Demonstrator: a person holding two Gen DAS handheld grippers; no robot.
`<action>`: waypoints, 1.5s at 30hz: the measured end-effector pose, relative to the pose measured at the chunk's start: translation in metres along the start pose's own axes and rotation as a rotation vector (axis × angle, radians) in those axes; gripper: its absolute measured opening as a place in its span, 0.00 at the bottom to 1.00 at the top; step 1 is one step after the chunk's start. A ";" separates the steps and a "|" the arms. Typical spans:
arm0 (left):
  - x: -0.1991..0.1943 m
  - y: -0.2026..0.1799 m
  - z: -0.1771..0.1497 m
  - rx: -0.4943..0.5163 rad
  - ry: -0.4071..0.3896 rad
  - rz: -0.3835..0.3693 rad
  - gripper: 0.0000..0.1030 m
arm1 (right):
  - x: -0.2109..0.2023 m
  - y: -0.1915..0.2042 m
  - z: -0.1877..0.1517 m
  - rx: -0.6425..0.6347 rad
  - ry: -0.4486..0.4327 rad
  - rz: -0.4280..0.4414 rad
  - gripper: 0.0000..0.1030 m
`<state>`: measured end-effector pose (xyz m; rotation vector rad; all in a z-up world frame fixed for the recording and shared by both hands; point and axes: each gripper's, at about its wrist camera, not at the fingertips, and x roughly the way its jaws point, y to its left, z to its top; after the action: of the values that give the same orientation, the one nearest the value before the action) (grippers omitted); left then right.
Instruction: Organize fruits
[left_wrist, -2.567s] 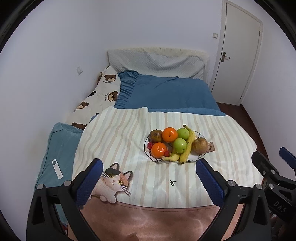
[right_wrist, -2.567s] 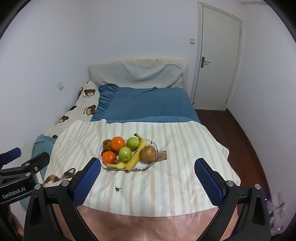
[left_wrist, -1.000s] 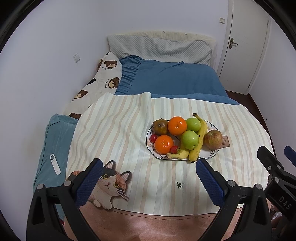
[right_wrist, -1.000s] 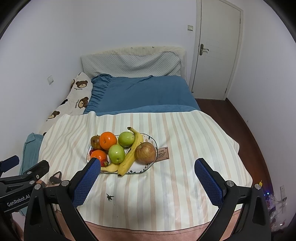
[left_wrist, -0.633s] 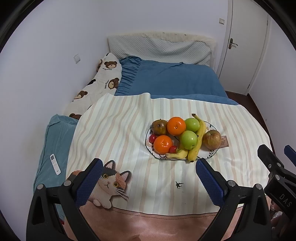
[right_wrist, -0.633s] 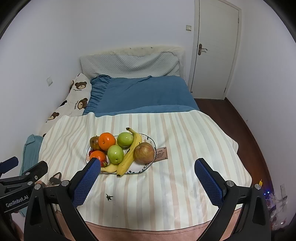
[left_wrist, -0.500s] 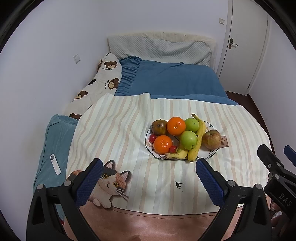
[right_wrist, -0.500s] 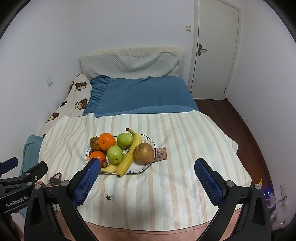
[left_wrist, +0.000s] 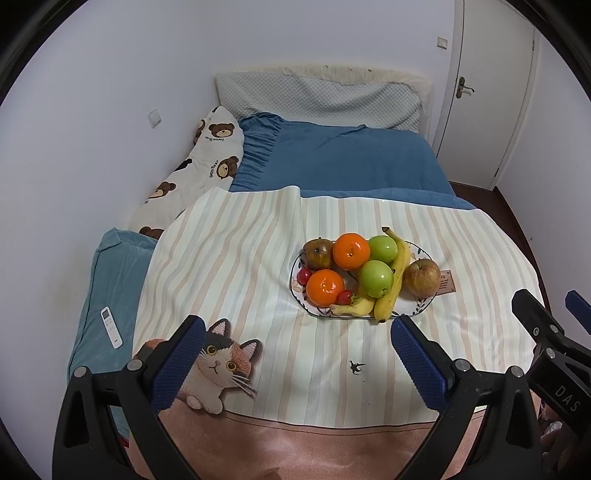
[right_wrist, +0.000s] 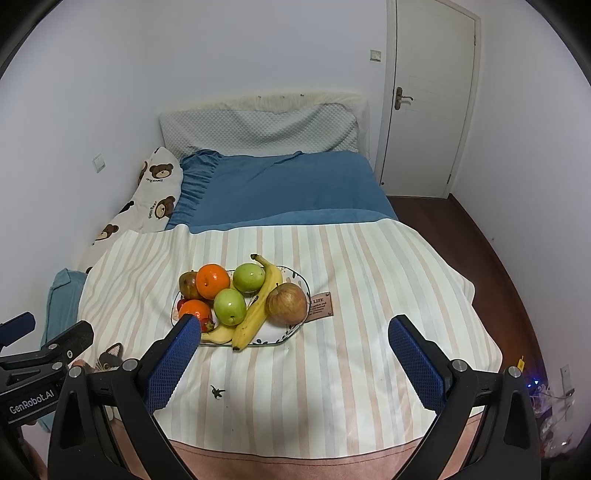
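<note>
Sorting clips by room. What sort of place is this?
Likely a bedroom: a bed with a blue sheet, a grey quilted pillow and a bear-print bolster, plus a white door.

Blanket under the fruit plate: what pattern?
The blanket has pale cream and peach stripes, a cartoon cat near the front, and a pink hem. Best in the left wrist view.

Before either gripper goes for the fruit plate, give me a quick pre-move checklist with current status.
1. Left gripper open, nothing held: ok.
2. Right gripper open, nothing held: ok.
3. Plate flat on the striped blanket: ok.
4. Red apple at the plate's right edge unobstructed: ok.
5. Long banana leaning against the green apples; may shift if they move: not ok.
6. Destination for sorted fruit: cannot tell.
</note>
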<state>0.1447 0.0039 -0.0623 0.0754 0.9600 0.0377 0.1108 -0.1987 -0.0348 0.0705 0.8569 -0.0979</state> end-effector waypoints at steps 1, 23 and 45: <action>0.000 0.000 0.000 0.000 0.000 0.000 1.00 | 0.000 0.000 0.000 -0.004 0.000 0.001 1.00; -0.009 0.001 0.004 -0.003 -0.007 0.013 1.00 | -0.007 0.004 -0.001 0.015 -0.005 0.001 1.00; -0.011 0.002 0.005 -0.006 -0.005 0.011 1.00 | -0.011 0.004 0.001 0.020 -0.009 0.005 1.00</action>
<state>0.1428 0.0050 -0.0502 0.0752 0.9544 0.0509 0.1049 -0.1944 -0.0258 0.0905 0.8464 -0.1024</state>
